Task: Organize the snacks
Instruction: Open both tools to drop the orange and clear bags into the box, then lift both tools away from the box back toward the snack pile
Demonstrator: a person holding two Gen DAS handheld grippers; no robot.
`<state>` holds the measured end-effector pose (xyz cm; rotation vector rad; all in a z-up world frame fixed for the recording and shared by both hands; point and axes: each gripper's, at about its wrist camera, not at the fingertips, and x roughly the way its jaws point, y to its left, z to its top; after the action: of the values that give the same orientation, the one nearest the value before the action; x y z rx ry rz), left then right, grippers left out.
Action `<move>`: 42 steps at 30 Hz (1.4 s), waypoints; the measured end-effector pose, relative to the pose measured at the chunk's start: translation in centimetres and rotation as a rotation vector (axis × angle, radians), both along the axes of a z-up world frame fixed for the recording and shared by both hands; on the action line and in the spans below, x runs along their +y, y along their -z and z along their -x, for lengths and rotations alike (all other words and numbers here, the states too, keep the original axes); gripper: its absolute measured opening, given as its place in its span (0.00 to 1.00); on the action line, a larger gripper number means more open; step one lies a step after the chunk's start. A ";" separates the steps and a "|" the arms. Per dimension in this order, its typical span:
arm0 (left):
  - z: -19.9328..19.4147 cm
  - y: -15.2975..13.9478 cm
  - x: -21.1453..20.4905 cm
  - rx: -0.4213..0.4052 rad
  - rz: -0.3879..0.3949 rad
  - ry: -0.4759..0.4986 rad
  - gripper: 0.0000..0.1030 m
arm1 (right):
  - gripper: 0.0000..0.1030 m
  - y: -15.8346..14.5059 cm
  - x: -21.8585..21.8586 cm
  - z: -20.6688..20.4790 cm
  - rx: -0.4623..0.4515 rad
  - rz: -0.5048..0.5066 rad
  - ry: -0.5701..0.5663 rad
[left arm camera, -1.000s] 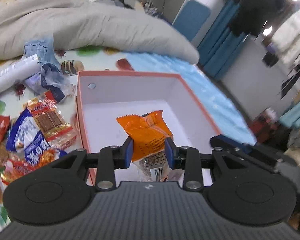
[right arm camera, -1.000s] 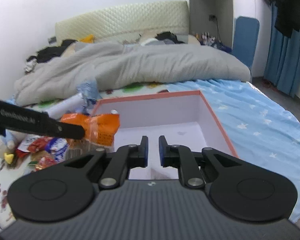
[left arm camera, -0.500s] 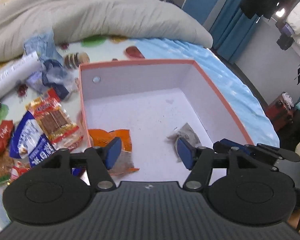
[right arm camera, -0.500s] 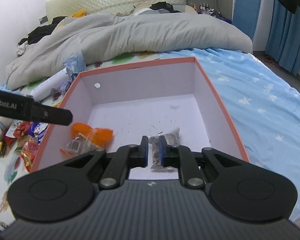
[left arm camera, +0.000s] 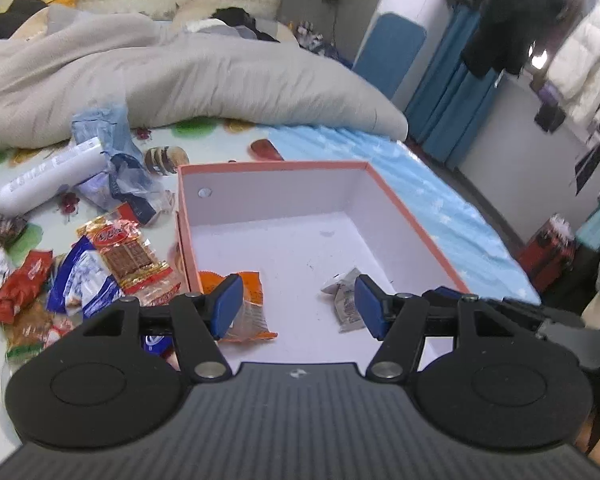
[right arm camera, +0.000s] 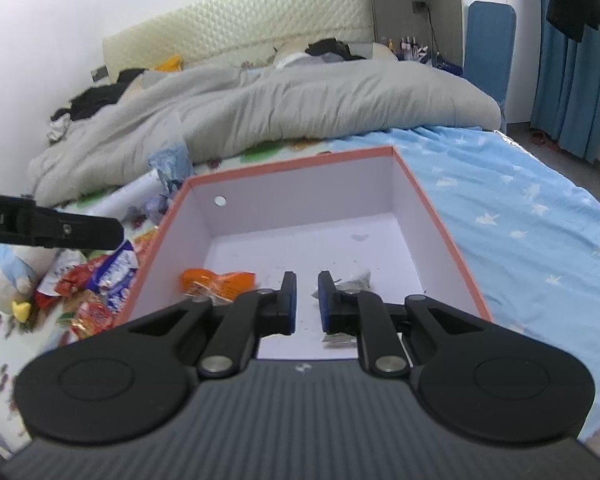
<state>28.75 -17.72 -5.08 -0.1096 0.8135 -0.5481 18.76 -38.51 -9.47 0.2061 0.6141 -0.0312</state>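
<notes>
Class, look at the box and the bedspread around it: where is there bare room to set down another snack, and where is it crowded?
Free: the box floor from the back wall forward, and the strip between the orange packet and grey packet. The blue starred sheet right of the box is bare too. Crowded: the snack pile left of the box.

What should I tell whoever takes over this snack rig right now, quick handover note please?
Left gripper: open, empty, above the near end of the box.
Right gripper: slightly open, holding nothing.
Done: orange packet and grey packet lie on the box floor.
Left: the snack pile on the bed, outside the box's left wall, still has to go in.
</notes>
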 end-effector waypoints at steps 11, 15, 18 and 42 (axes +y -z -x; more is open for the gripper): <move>6.7 -2.4 3.2 -0.068 0.063 -0.005 0.65 | 0.15 -2.0 2.1 5.9 -0.093 -0.059 0.018; 8.3 -2.7 4.4 -0.099 0.049 -0.013 0.65 | 0.15 -2.9 3.5 7.1 -0.120 -0.048 -0.017; 9.4 -3.0 5.3 -0.131 0.034 -0.030 0.65 | 0.15 -3.2 4.5 7.7 -0.140 -0.038 -0.025; 15.6 0.2 16.1 -0.107 -0.037 -0.188 0.65 | 0.16 -1.1 14.3 9.9 -0.115 -0.024 -0.193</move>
<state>13.15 -1.61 -5.31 -0.1207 0.7002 -0.3580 8.86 -24.24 -8.41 0.1702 0.5180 0.1730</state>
